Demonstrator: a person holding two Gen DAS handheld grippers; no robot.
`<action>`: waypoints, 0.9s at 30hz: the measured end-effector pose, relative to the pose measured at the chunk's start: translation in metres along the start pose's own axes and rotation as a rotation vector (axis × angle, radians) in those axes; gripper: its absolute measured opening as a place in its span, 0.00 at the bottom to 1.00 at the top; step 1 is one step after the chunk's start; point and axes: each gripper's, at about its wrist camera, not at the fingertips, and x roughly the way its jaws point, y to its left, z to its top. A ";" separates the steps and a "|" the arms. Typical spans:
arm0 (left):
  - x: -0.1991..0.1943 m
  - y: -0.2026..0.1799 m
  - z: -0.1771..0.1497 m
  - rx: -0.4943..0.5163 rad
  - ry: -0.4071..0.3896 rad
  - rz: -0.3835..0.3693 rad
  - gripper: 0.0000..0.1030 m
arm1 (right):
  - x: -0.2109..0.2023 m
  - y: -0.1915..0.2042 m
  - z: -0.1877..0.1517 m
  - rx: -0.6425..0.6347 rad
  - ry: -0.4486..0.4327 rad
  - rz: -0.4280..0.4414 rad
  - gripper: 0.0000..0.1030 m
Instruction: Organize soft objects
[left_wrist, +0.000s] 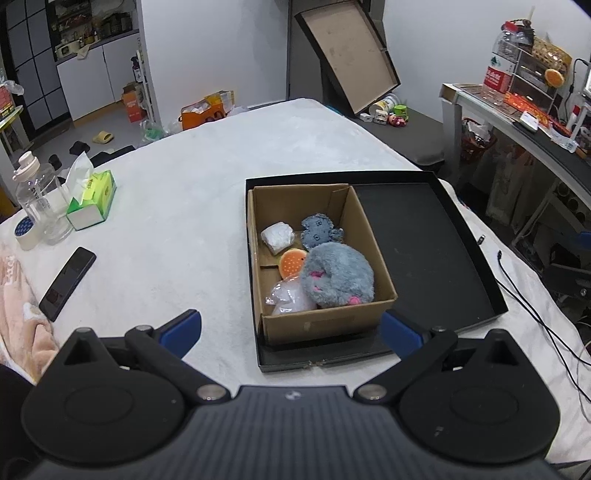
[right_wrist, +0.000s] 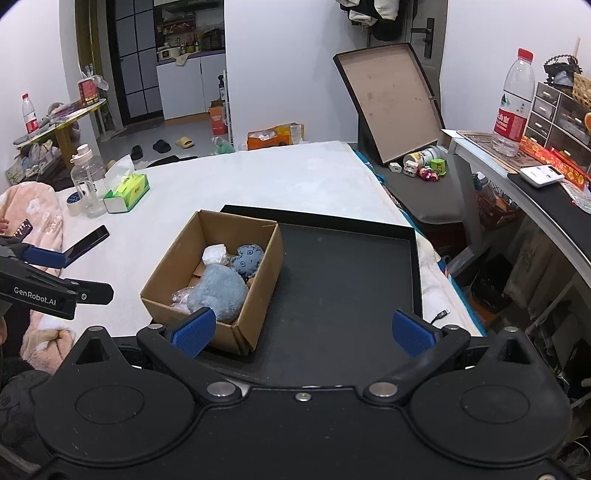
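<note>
Soft toys (left_wrist: 336, 275) in cardboard box (left_wrist: 317, 321) on black tray (left_wrist: 424, 240), both grippers' fingers apart, empty.

Cardboard box (left_wrist: 325, 317) seated in left part of tray (left_wrist: 424, 251), tray resting on bed cover (left_wrist: 177, 206). Inside box: plush toy (left_wrist: 338, 275) at near right, bag (left_wrist: 291, 297) near left, burger toy (left_wrist: 291, 263) at centre, wrapped bundle (left_wrist: 277, 236) far left, knitted toy (left_wrist: 317, 230) far right. Left of tray: phone (left_wrist: 66, 282); behind it, tissue box (left_wrist: 92, 201), bottle (left_wrist: 40, 199), tape roll (left_wrist: 25, 230).
</note>
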 end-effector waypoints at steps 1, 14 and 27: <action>-0.002 -0.001 -0.001 0.002 -0.001 -0.002 1.00 | -0.002 0.000 -0.001 -0.004 0.001 -0.001 1.00; -0.021 -0.004 -0.009 0.000 -0.018 -0.022 1.00 | -0.019 0.000 -0.009 0.002 -0.013 -0.003 1.00; -0.026 -0.005 -0.011 -0.005 -0.019 -0.037 1.00 | -0.019 0.001 -0.012 0.012 -0.009 0.003 1.00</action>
